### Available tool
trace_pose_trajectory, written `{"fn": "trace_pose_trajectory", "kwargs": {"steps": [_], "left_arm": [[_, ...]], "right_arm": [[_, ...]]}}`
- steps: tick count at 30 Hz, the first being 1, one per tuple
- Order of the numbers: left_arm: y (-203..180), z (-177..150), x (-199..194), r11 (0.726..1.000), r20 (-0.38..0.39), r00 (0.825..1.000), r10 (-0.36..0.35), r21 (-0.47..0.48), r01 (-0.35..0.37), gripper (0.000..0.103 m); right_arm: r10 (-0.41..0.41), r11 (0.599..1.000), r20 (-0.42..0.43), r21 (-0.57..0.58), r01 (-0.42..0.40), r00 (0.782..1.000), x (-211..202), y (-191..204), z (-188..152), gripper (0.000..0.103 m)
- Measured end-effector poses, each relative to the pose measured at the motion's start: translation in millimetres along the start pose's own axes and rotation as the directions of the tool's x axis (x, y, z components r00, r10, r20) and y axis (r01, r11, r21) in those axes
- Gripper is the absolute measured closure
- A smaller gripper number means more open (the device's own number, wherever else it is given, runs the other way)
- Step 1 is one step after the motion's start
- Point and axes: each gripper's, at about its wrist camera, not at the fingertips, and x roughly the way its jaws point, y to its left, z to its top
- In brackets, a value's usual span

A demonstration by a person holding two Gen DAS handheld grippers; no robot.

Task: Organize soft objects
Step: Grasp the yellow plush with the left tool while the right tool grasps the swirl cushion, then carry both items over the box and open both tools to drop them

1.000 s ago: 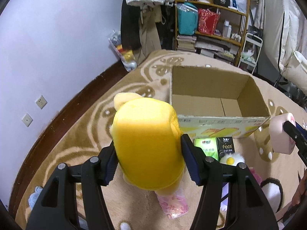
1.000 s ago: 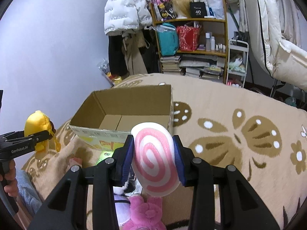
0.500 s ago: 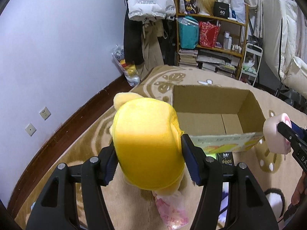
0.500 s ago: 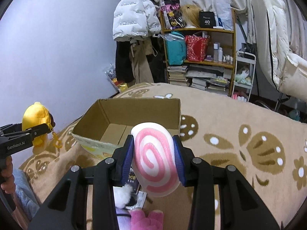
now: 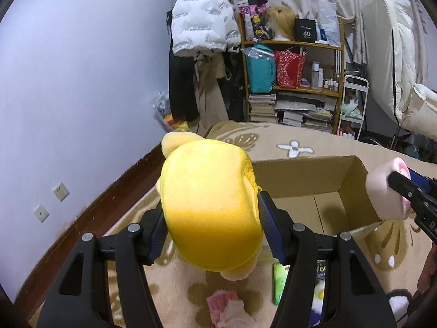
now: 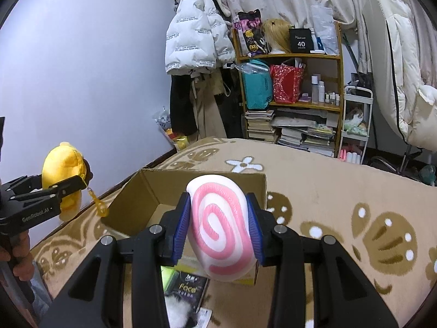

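Since the earlier frames both wrist views have tipped upward and forward: the cardboard box (image 5: 314,191) has slid from mid-frame toward the lower right of the left wrist picture, and more of the shelf and hanging coats fills the top. Both toys have been carried closer to the box, so the drop-off looks close, though neither is over the opening yet by my reading.

Nearest in the left wrist view, the left gripper (image 5: 213,232) is clamped on the yellow plush toy (image 5: 210,205), its blue pads pressed into the toy's sides at frame centre. Below it, on the patterned carpet (image 5: 300,142), lie a pink packet (image 5: 226,306) and a green packet (image 5: 281,278).

In the right wrist view, the right gripper (image 6: 218,229) squeezes the pink-and-white swirl toy (image 6: 221,227) at lower centre, the toy hanging in front of the box's near edge. A dark "Face" packet (image 6: 188,289) sits at the bottom.

Further back, the box stands open and appears empty. Beyond it, at upper centre, a wooden shelf (image 6: 289,54) holds bags and bottles, and a white puffer jacket (image 6: 196,43) hangs left of it.
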Motion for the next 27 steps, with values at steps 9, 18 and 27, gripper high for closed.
{"fn": "trace_pose_trajectory", "kwargs": {"steps": [9,18,27], "left_arm": [[-16.8,13.3,17.4,0.999,0.047,0.998,-0.037,0.031,0.036,0.042],[-33.4,14.4,34.5,0.995,0.013,0.996,-0.086,0.057,0.085,0.041],[-44.2,5.2,62.6,0.991,-0.064,0.993,-0.100,0.079,0.105,0.032]], "right_arm": [[0.015,0.999,-0.007,-0.029,-0.015,1.000,33.4,-0.5,6.1,0.061],[0.034,0.998,-0.050,-0.052,-0.037,0.998,58.0,-5.4,4.3,0.059],[0.054,0.999,-0.094,0.007,-0.053,0.994,68.4,-17.6,-5.5,0.052]]}}
